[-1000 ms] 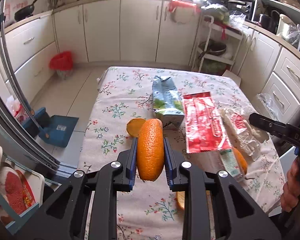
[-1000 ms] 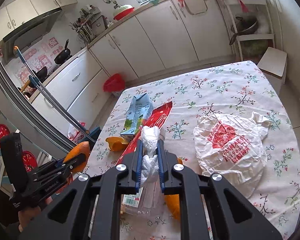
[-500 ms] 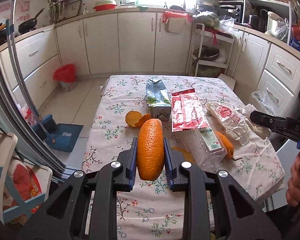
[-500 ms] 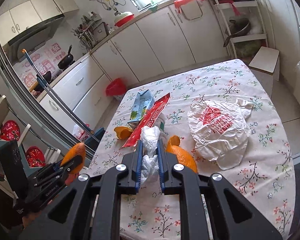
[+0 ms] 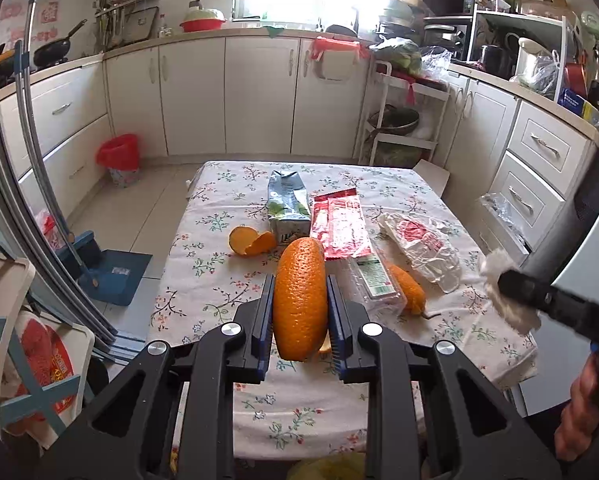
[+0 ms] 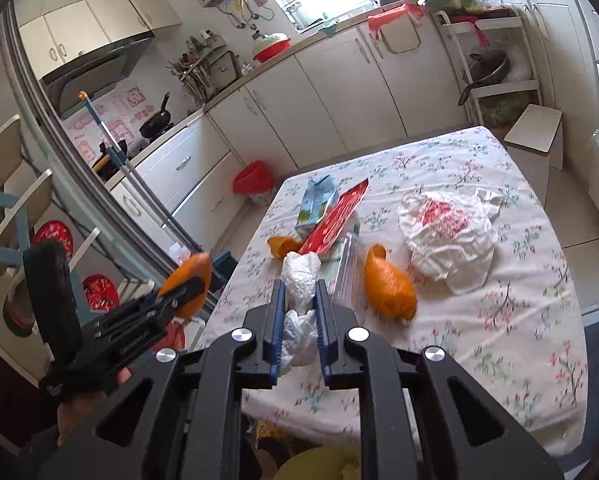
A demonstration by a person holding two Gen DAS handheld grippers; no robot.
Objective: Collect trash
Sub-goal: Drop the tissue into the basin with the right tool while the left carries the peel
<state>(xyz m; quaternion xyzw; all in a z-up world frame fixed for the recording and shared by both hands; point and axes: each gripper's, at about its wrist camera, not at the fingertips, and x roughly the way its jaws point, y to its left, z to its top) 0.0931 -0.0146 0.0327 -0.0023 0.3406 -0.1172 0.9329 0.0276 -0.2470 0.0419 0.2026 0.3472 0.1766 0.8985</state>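
With the left gripper (image 5: 300, 308) clamped on peel (image 5: 299, 300) and the right gripper (image 6: 299, 312) on tissue (image 6: 299, 280), we should keep both squeezed until over a bin.

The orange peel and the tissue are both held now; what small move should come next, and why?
Probably lower both toward the yellow bag at the near table edge: the left gripper clamps the orange peel, and the right gripper clamps the tissue.
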